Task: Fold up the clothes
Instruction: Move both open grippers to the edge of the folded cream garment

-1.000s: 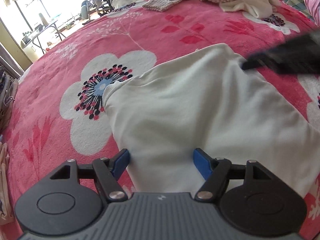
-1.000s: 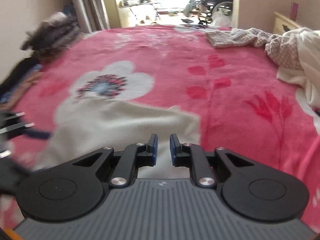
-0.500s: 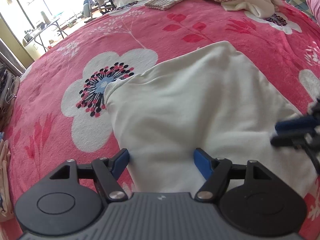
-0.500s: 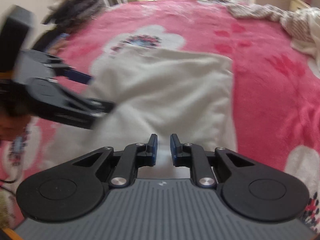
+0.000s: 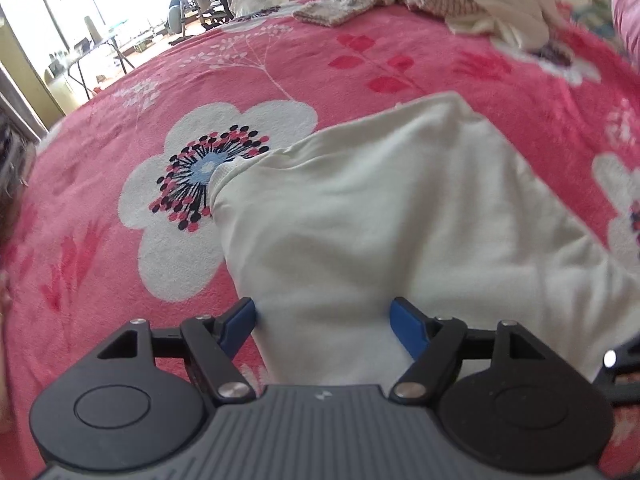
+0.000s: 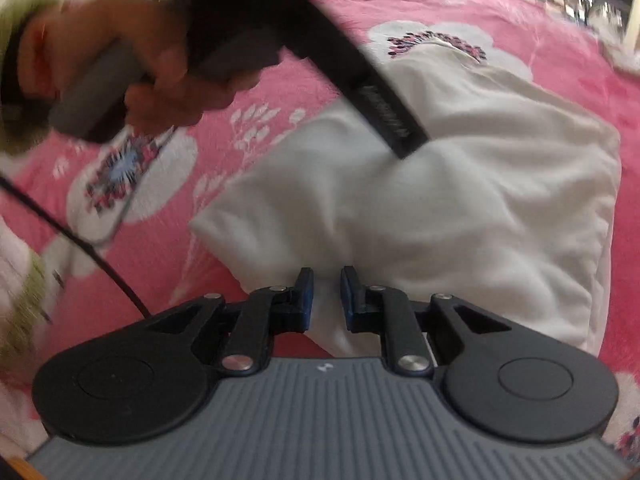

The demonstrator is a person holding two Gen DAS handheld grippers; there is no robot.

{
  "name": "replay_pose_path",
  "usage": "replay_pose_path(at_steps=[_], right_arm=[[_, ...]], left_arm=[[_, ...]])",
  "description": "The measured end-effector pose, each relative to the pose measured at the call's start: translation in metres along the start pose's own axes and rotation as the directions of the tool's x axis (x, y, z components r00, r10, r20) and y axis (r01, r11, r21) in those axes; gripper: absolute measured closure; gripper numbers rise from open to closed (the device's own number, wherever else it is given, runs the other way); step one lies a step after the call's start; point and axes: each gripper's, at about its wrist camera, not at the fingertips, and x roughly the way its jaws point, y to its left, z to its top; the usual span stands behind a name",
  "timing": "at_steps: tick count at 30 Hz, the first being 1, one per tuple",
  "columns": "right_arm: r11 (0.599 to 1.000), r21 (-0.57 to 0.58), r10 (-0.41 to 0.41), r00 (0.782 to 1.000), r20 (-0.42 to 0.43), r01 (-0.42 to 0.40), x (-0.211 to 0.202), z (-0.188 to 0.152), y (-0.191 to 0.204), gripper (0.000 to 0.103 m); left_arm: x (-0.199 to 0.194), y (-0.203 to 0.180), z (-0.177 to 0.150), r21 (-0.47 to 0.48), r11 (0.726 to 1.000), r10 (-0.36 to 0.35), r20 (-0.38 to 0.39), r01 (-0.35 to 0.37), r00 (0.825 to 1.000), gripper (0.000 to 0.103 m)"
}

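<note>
Clothes are partly dealt with: one white garment (image 5: 400, 216) lies folded on the pink bedspread (image 5: 120, 128) beneath the spread left gripper (image 5: 322, 322) and nearly closed, empty right gripper (image 6: 325, 294), while a far heap (image 5: 480, 4) is judged unfolded.

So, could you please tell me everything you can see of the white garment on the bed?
The white garment is off-white, soft knit-like cloth, lying folded and slightly rumpled on the pink floral blanket. A ribbed edge shows at its far left corner, over a white flower print. The left gripper hangs over its near end with jaws wide to either side of the cloth; whether they touch it is unclear. The right gripper, jaws nearly closed with a narrow gap, is at its near edge.
</note>
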Motion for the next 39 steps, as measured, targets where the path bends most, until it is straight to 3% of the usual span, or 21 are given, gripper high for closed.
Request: replay_pose_path(at_steps=[3,5,8,10,13,17,22,29,34,39], right_arm=[[0.991,0.126,0.035,0.994,0.099,-0.048,-0.026,0.01,-0.03,0.085],[0.97,0.232,0.024,0.978,0.206,-0.072,-0.045,0.013,-0.054,0.074],[0.894,0.436,-0.055,0.944,0.324,-0.098,-0.066,0.007,-0.1,0.062],[0.846,0.531,-0.126,0.946,0.3,-0.056,-0.065,0.0,-0.121,0.059],[0.762,0.647,-0.207,0.947,0.247,-0.002,-0.06,-0.012,-0.147,0.059],[0.65,0.753,-0.17,0.946,0.276,-0.103,-0.051,-0.036,-0.169,0.058],[0.553,0.815,-0.132,0.948,0.289,-0.171,-0.038,-0.052,-0.186,0.056],[0.499,0.829,-0.06,0.944,0.326,-0.254,-0.019,-0.051,-0.205,0.055],[0.47,0.821,-0.016,0.927,0.374,-0.324,-0.009,-0.047,-0.224,0.055],[0.464,0.829,-0.087,0.915,0.394,-0.313,-0.014,-0.036,-0.246,0.055]], left_arm=[[-0.013,0.027,-0.008,-0.089,0.993,-0.074,0.058,0.079,0.996,0.026],[-0.02,0.047,-0.015,-0.137,0.983,-0.109,0.101,0.122,0.989,0.022],[-0.015,0.073,-0.024,-0.174,0.97,-0.154,0.095,0.168,0.984,0.022],[-0.004,0.088,-0.03,-0.227,0.947,-0.221,0.052,0.227,0.974,0.023],[0.012,0.106,-0.039,-0.318,0.886,-0.348,0.024,0.337,0.937,0.025],[0.027,0.109,-0.045,-0.329,0.838,-0.456,0.018,0.436,0.89,0.024],[0.04,0.109,-0.044,-0.327,0.813,-0.497,0.042,0.482,0.867,0.024],[0.058,0.117,-0.031,-0.372,0.752,-0.559,0.08,0.545,0.826,0.024],[0.068,0.118,-0.02,-0.364,0.736,-0.578,0.102,0.571,0.81,0.024],[0.075,0.118,-0.012,-0.375,0.723,-0.584,0.115,0.58,0.803,0.024]])
